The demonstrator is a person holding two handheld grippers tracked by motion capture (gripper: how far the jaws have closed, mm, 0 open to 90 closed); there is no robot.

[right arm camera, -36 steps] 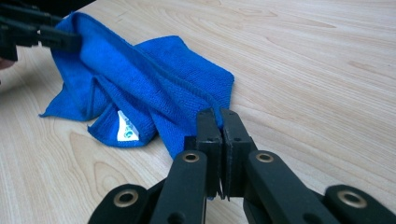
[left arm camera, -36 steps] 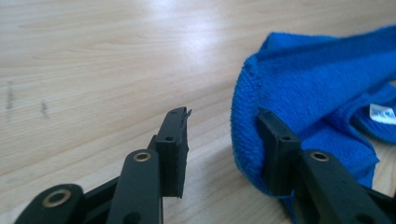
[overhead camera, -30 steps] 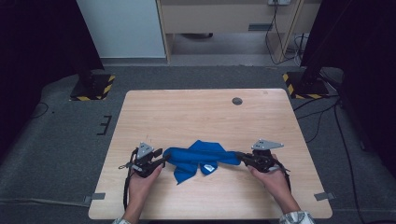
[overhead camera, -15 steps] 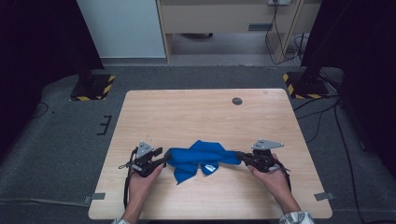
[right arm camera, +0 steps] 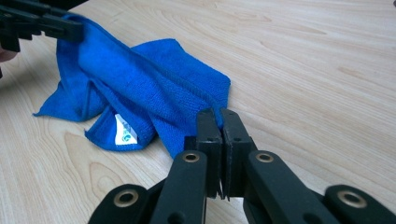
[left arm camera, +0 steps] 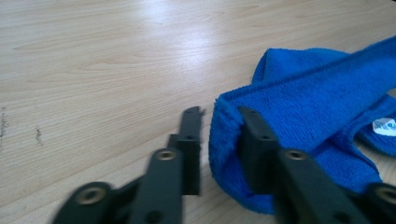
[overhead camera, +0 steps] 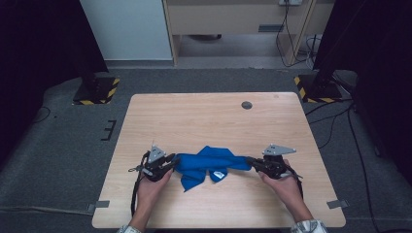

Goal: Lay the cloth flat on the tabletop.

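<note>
Left gripper (left arm camera: 219, 135) jaws just closing around blue cloth (left arm camera: 317, 116) edge.

Fuzzy blue cloth (overhead camera: 206, 162), smooth wooden table (overhead camera: 204, 116)

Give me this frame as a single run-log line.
thing: blue cloth bunched on table | right gripper: shut on cloth end | left gripper: jaws just closing around other end, gap remains

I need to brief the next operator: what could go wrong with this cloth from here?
The left gripper, whose jaws have just been closing, has a gap beside the blue cloth edge; it may slip free. The right gripper pinches only a corner, so pulling could tug it out. The cloth is bunched, so folds may stay trapped.
</note>
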